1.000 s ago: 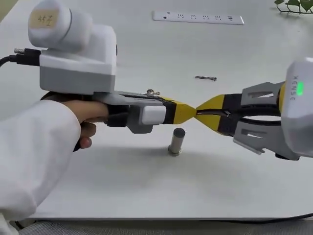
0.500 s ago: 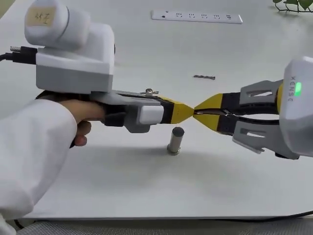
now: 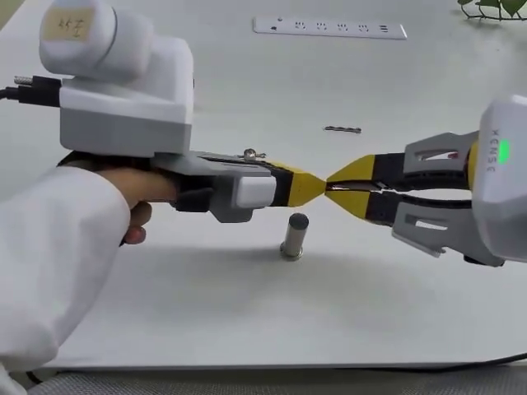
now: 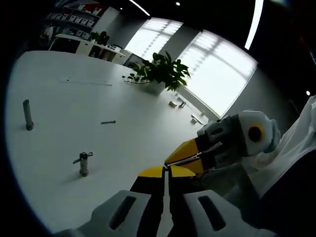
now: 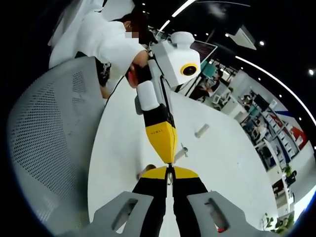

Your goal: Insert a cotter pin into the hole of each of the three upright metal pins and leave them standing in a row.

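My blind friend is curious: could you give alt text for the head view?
Two hand-held grippers meet yellow tip to tip above a white table: the left gripper, held by a white-sleeved hand, and the right gripper. Below them stands an upright metal pin; a small loose pin and a power strip lie farther back.

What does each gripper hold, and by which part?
It cannot be told. The left gripper and right gripper meet tip to tip, jaws shut; anything pinched there is too small to see.

My left claw (image 3: 320, 188) and right claw (image 3: 332, 187) wear yellow tips over black; the counter (image 3: 247, 304) is white, the metal pin (image 3: 295, 237) silver-grey.
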Demonstrator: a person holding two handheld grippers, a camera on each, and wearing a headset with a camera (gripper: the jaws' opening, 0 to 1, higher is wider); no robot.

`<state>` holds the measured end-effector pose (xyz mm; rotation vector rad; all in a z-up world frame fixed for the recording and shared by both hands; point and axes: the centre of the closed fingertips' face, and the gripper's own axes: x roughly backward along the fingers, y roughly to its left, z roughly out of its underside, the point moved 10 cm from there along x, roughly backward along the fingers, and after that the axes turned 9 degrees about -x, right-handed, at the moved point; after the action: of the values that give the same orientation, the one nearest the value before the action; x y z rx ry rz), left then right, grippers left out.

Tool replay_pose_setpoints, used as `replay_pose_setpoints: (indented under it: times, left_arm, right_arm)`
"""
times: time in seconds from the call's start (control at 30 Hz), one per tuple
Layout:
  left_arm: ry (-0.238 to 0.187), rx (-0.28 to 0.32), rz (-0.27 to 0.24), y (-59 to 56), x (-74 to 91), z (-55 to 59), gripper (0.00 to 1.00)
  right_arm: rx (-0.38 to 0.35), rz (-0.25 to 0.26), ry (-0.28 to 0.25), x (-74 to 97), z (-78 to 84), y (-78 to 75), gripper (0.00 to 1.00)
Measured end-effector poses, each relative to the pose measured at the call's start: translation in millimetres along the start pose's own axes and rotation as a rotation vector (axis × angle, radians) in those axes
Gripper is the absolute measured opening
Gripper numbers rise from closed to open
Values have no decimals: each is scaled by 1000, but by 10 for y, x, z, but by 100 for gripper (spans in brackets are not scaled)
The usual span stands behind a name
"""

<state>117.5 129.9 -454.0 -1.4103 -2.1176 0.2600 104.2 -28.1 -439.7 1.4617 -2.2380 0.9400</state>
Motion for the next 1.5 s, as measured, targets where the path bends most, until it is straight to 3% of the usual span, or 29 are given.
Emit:
replay_pose_setpoints:
  times: [0.17, 0.27, 0.33, 0.53, 0.7, 0.73, 0.83, 0.93, 1.0, 1.03, 1.2, 1.5]
  left_arm:
    - [8, -2, 4, 10, -3, 6, 0]
    - [7, -34, 9, 7, 2, 8, 0]
    - [6, -38, 12, 13, 6, 9, 0]
    - [-4, -64, 2, 46, 50, 10, 0]
    - [4, -114, 7, 49, 84, 17, 0]
    - [5, -119, 10, 46, 88, 17, 0]
    - [12, -138, 24, 37, 106, 21, 0]
    - [10, -213, 43, 14, 132, 14, 0]
    - [1, -269, 63, -4, 144, 1, 0]
    - [3, -282, 72, -15, 149, 1, 0]
    - [32, -340, 98, -47, 164, 34, 0]
    - [34, -425, 158, -116, 168, 66, 0]
  right_arm:
    - [8, -15, 5, -10, -5, -1, 0]
    - [-3, -22, 4, -5, -9, 0, 0]
    - [-54, -31, -2, -7, 9, -6, 0]
    - [-238, -67, -31, 1, 147, -32, 16]
    - [-445, -108, -35, 10, 249, -70, 16]
    - [-491, -113, -57, 13, 259, -90, 16]
    - [-575, -154, -93, 16, 268, -129, 16]
    - [-678, -251, -135, 11, 293, -160, 14]
    - [-749, -345, -122, 13, 291, -119, 12]
    - [-768, -353, -132, 0, 289, -121, 11]
    - [-728, -371, -129, -27, 299, -114, 9]
    - [-692, -427, -124, -63, 243, 10, 7]
